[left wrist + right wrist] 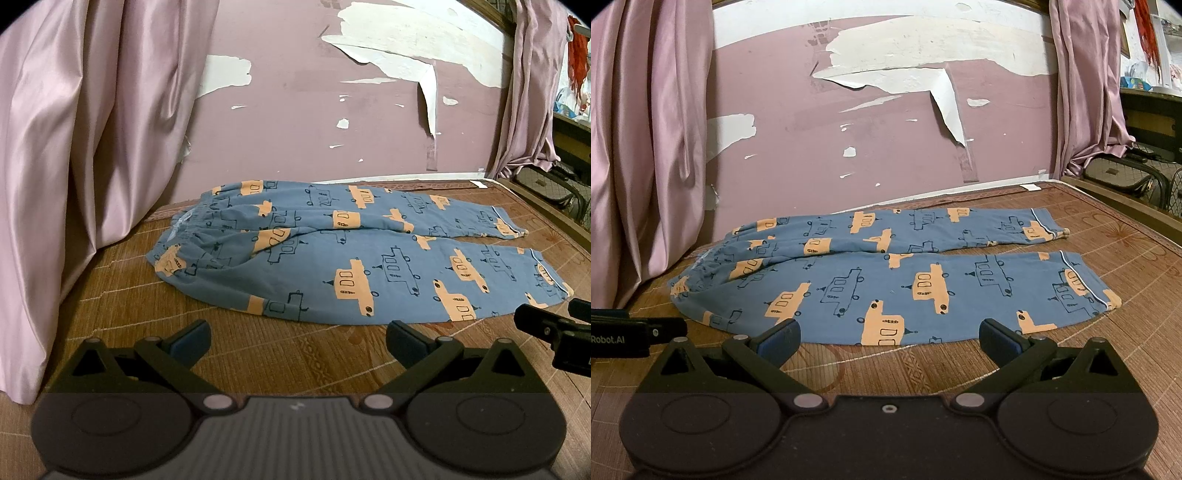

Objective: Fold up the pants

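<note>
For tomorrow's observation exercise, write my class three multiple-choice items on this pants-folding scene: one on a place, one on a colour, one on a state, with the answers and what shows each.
1. Where does the waistband of the pants lie?
A. At the left, near the curtain
B. At the right
C. Hanging off the mat

2. What colour is the pants' cloth?
A. Red with white dots
B. Blue with orange vehicles
C. Plain green

3. How do the left gripper and the right gripper stand?
A. Both shut on cloth
B. One open, one shut
C. Both open, holding nothing

Answers: 1 A, the gathered waistband sits by the pink curtain while the cuffs point right. 2 B, the print shows on both legs. 3 C, each pair of fingers is spread wide over the woven mat, short of the cloth.
</note>
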{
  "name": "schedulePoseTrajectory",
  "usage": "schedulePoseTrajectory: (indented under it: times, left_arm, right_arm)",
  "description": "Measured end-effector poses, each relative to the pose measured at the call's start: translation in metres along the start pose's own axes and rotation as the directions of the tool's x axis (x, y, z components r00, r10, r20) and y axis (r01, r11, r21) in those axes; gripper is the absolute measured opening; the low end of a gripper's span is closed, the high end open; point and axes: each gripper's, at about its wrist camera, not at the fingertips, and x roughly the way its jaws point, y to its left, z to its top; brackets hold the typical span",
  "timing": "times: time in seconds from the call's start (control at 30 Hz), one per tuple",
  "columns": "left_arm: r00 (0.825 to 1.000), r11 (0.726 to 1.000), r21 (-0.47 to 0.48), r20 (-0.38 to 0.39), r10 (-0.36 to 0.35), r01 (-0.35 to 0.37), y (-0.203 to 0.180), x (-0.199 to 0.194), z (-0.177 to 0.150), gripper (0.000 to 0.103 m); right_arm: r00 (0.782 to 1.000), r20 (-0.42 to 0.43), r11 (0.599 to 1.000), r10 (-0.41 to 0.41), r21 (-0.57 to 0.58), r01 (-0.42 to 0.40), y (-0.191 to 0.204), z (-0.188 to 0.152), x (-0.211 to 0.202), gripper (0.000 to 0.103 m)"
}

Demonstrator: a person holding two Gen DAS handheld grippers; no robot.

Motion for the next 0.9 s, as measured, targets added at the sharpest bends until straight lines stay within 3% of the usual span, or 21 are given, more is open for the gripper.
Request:
schedulePoseTrajectory:
  times: [0.9]
  left_arm:
    - [1.0,1.0,-0.004,-0.012,0.009,-0.009,0.0029,0.0021,-0.002,0.103]
  right_arm:
    - [1.0,-0.006,1.0,-0.001,0.0,0.001,0.0013,0.0001,0.0011,0.103]
